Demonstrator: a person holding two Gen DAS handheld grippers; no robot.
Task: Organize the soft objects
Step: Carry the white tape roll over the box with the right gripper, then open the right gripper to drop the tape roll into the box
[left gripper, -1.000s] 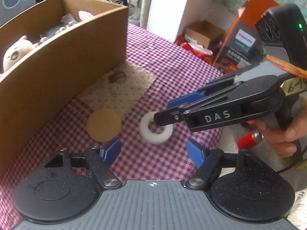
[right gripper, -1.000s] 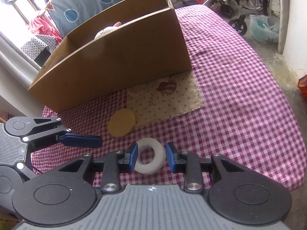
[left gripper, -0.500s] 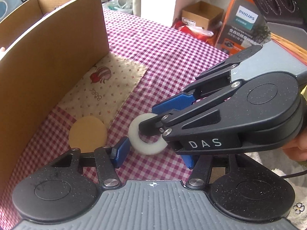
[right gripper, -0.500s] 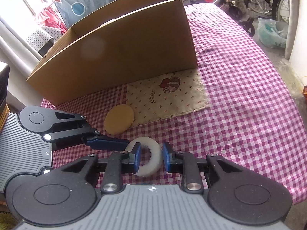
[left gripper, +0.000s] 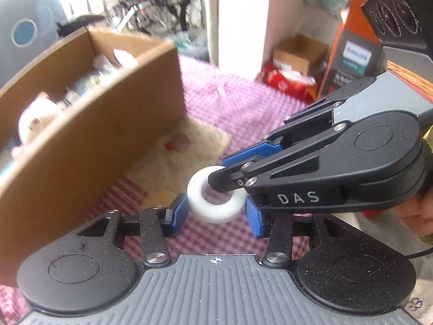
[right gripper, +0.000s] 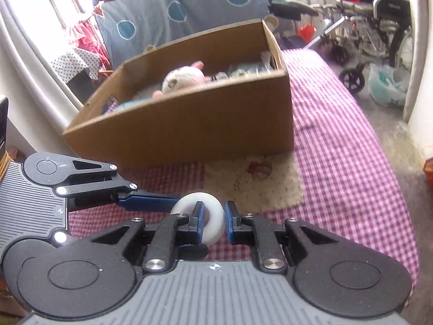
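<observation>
While the cardboard box (right gripper: 189, 124) dominates both views, sitting on the checked desk (right gripper: 338, 162) with a pink plush toy (right gripper: 184, 78) and other soft bits already inside, the real change is lower down. Half a second ago the box wall hid its contents from the left wrist camera; now that view looks over the rim and the background is smeared, so both tools have risen and tilted toward the opening. In front of the box the cream patterned cloth (right gripper: 257, 181) lies flat on the desk.

The right tool (right gripper: 213, 219) is clamped on the white foam ring (right gripper: 213, 216): one pad passes through the hole, the other presses the outer edge, pinching one side of the ring. A second ago the ring lay on the desk between these pads; now it hangs clear of the checks (a lift, by my reading). The left tool (left gripper: 216, 214) stands apart, its pads either side of the ring, the near one just beside it but not squeezing.

That suggests the pick is done and the carry to the box is under way; the drop over the rim is what remains for this piece.
</observation>
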